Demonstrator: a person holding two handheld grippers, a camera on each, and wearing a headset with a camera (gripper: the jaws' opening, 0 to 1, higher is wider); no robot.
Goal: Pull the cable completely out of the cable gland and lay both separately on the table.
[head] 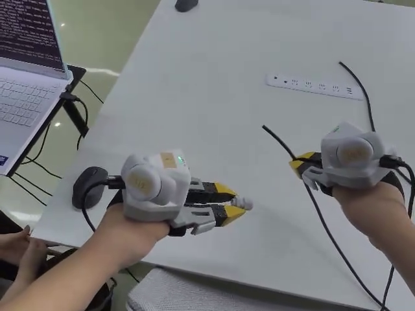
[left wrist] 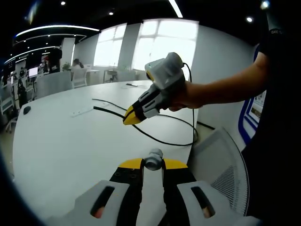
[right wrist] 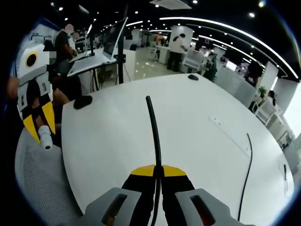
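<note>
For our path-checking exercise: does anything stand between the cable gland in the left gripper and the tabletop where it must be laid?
Nothing visible does. The cable gland, held in the left gripper, hangs over bare table; the cable, held by the right gripper, runs well off to one side.

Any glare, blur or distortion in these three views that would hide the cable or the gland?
Head view: even light, sharp, no glare on the table. Left gripper view: windows blown out, fisheye bends the table edge, gland clear. Right gripper view: cable crisp, ceiling lights bright.
</note>
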